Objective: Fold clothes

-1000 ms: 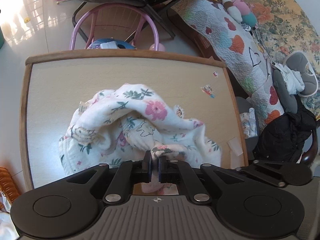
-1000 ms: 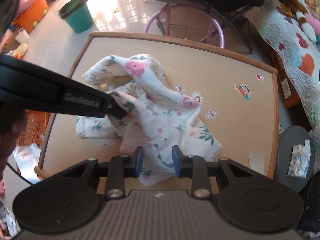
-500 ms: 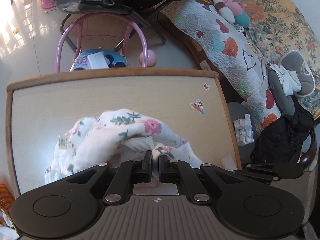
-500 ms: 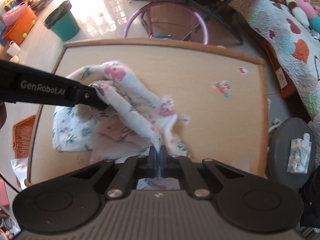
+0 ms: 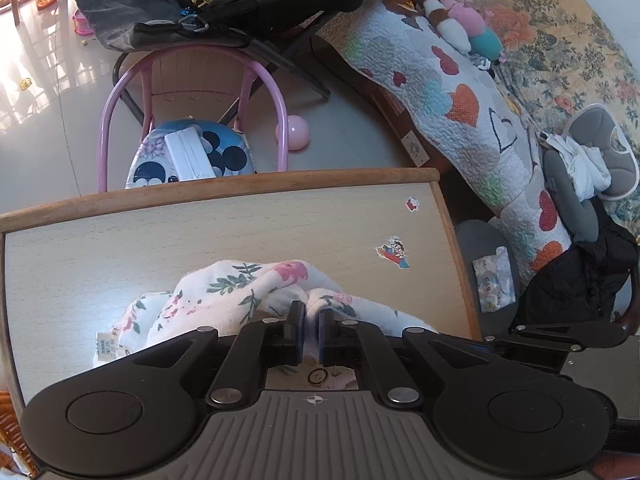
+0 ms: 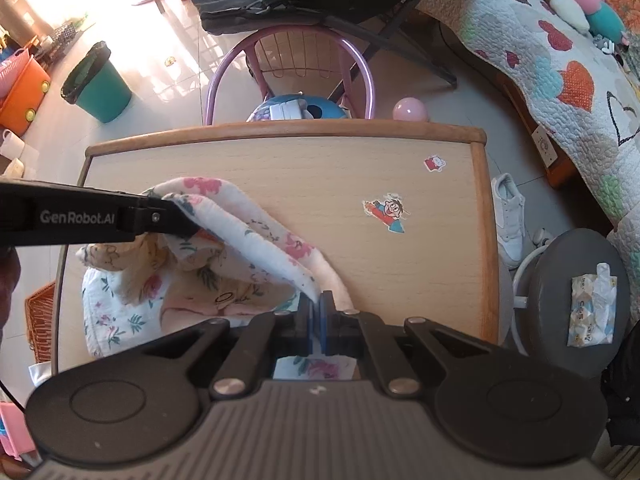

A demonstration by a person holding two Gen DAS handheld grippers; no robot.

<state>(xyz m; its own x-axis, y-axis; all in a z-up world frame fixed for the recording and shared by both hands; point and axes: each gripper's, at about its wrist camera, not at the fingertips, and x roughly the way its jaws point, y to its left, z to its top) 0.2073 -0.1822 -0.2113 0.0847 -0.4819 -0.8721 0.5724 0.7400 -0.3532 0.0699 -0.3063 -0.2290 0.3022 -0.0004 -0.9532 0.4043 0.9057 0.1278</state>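
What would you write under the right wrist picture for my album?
Both grippers, right gripper and left gripper, pinch a flowery cloth above a wooden table.

We are seeing pale wooden table (image 6: 420,280) filling mid-frame, floral garment (image 6: 256,240) lying bunched at lower left, two cartoon stickers (image 6: 386,210) sitting toward upper right.

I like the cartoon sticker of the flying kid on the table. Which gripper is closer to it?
Right. The right gripper pinches the floral garment just below and left of the cartoon sticker. The left gripper grips the garment farther left, across the table.
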